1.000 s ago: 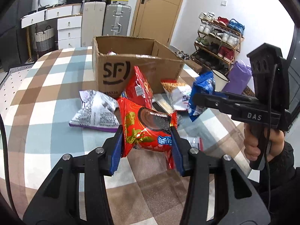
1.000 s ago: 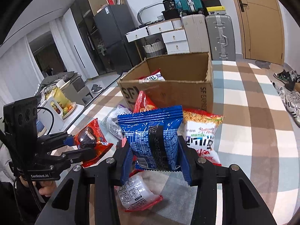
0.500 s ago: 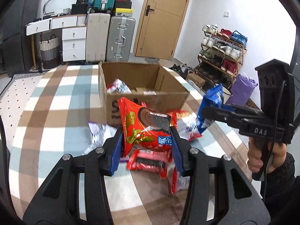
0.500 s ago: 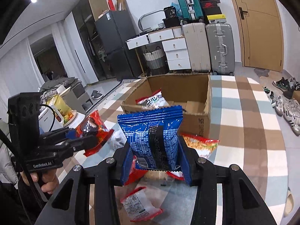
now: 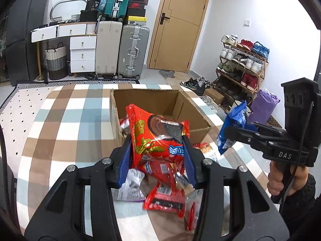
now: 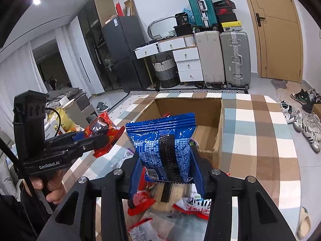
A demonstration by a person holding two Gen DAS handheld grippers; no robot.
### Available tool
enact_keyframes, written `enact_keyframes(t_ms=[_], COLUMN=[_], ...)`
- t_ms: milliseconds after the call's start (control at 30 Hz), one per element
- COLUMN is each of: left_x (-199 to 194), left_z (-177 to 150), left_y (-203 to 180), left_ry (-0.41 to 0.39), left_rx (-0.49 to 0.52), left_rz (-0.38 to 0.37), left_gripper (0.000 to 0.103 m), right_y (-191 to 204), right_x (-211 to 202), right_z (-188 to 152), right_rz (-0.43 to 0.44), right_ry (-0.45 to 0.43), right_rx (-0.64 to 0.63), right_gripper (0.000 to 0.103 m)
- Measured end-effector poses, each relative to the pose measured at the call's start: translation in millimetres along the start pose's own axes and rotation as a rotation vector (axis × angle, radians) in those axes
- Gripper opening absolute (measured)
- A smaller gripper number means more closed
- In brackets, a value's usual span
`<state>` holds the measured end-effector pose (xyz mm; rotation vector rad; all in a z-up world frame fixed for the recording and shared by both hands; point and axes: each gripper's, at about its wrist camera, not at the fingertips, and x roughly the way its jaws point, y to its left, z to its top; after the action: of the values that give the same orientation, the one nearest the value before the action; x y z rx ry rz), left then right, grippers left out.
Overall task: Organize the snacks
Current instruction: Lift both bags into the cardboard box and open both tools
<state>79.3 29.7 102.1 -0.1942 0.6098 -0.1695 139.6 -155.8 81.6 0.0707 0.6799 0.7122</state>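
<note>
My left gripper [image 5: 156,158] is shut on a red snack packet [image 5: 158,138] with a dark biscuit picture, held above the table just in front of the open cardboard box [image 5: 148,98]. My right gripper [image 6: 165,166] is shut on a blue snack packet [image 6: 163,142], also raised before the cardboard box [image 6: 220,124]. Each view shows the other gripper from the side: the blue snack packet [image 5: 233,126] to the right, the red snack packet [image 6: 102,130] to the left. At least one packet lies inside the box, mostly hidden.
Several loose snack packets [image 5: 166,198] lie on the checked tablecloth [image 5: 60,132] below my grippers, with more red and white packets [image 6: 198,204] near the front edge. Suitcases [image 5: 120,48], drawers and a shoe rack [image 5: 240,62] stand beyond the table.
Both grippers have risen with their packets, so the box's inside now shows from above. The loose packets on the table have dropped lower in both views.
</note>
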Motion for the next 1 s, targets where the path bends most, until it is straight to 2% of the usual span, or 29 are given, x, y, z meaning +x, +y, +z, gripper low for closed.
enact_keyframes(t_ms=[567,1000], left_x=[58,110], left_z=[51,61], left_y=[11,18], left_ry=[-0.017,0.008], left_rx=[0.016,0.038], left_rz=[0.030,0.070], left_gripper=[0.043,0.043], right_y=[-11,-17], right_x=[31,61], right_z=[31,51], right_rz=[-0.004,-0.012], right_ry=[0.001,0.002], right_rx=[0.019,0.028], right_gripper=[0.045,0.045])
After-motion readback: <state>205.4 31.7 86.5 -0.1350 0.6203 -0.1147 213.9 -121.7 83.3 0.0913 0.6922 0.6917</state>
